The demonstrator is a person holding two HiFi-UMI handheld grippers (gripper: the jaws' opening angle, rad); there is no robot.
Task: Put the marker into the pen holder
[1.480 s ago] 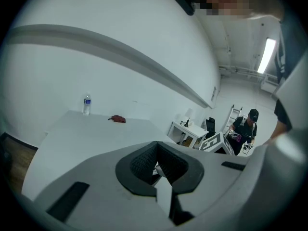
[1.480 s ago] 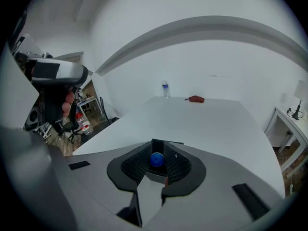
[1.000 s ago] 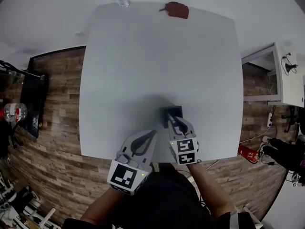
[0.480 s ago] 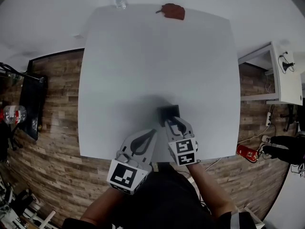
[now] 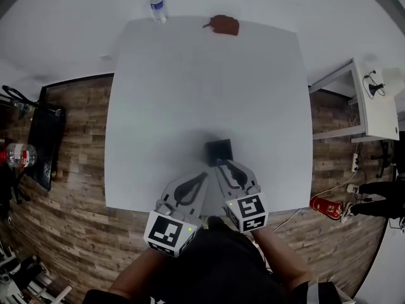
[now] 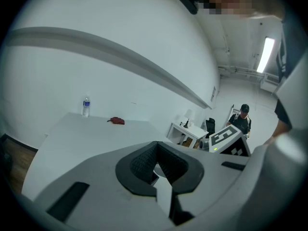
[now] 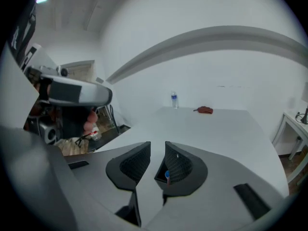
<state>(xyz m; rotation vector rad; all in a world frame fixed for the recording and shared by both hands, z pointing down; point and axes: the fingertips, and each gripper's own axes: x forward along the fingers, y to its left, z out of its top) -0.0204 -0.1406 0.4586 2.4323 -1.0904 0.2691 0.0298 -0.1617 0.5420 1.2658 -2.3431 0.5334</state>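
Since a second ago, the right gripper (image 5: 223, 165) has drawn back toward us from above the pen holder (image 5: 218, 151). The holder's dark square top is now uncovered on the white table (image 5: 190, 75).

At the left, the left gripper (image 5: 203, 175) rests over the table's near edge. Its jaws are closed tip to tip and nothing is between them. It points up and to the right, toward the holder, but stays short of it.

In the middle, the pen holder stands near the table's front edge, just beyond both grippers' tips.

At the right, the right gripper view shows the jaws a narrow gap apart and empty. Straight ahead through that gap we see the holder's dark wall and the marker (image 7: 167, 174). The marker's blue end pokes up from inside, so its long axis runs roughly upright. From the head view we cannot make the marker out.

We judge that the marker is already in the holder. The right gripper is the nearer one, in line with the holder and just clear of it. Any further retreat should go straight back toward us, so the jaw tips do not catch the rim.
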